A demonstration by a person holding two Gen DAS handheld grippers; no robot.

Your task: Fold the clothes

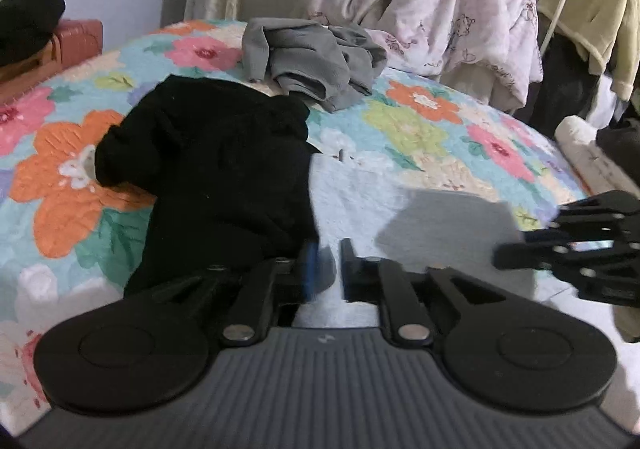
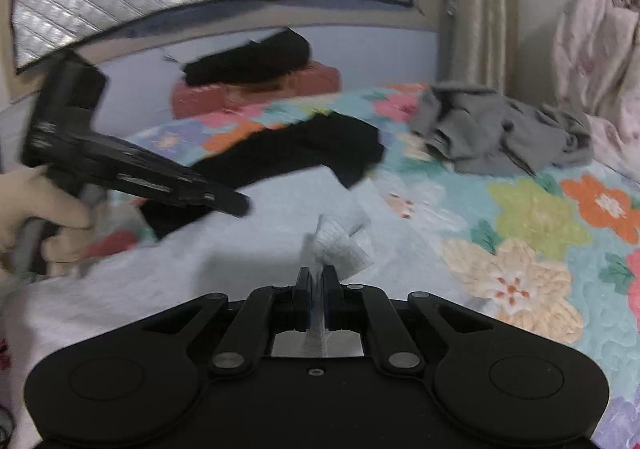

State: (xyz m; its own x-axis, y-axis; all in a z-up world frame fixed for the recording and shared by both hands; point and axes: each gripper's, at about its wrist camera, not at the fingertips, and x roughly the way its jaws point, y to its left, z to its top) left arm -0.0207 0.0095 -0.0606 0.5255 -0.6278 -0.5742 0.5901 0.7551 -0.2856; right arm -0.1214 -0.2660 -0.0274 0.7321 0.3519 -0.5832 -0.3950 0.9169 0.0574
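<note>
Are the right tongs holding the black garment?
No, the right tongs are shut on a fold of the pale blue garment; the black garment lies farther off.

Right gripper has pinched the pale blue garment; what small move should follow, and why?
Probably carry the pinched edge across to make the fold. The right gripper is shut on a raised fold of the pale blue garment, which lies flat on the floral bedspread; the left gripper hangs open above it.

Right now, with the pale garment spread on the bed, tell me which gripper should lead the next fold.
Right. The right gripper is already shut on a pinched edge of the pale garment, so it can probably carry that edge over. The left gripper has its jaws open over the cloth, holding nothing.
</note>
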